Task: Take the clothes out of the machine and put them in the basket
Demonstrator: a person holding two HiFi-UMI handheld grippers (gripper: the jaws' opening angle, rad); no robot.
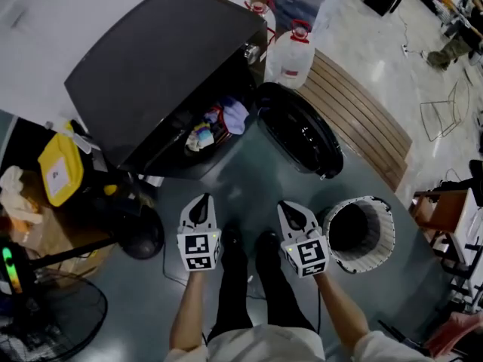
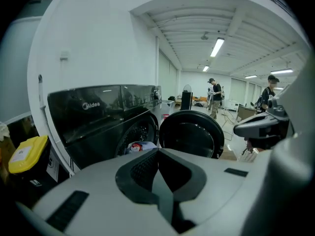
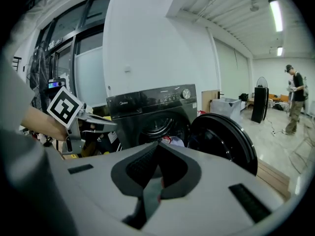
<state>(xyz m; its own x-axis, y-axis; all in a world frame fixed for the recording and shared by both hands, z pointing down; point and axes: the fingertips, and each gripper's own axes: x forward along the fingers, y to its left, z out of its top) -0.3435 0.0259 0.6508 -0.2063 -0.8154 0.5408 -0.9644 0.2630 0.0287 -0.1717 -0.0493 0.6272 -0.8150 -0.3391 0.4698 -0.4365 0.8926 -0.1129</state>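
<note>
Black machine (image 1: 151, 74) far left, clothes (image 1: 219, 123) inside, basket (image 1: 379, 219) near right, left gripper (image 1: 201, 200) and right gripper (image 1: 293, 212) empty, fingers pressed together.

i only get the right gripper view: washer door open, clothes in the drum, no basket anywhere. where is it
observer: The basket stands on the floor just to the right of the right gripper, nearer the person than the open door.
operator: anything in it
observer: From the head view its inside is dark and looks empty, with no clothes showing.
operator: left gripper got hold of something? i just see its side
observer: No. In its own view the left gripper has its jaws together with nothing between them, pointing at the drum.
</note>
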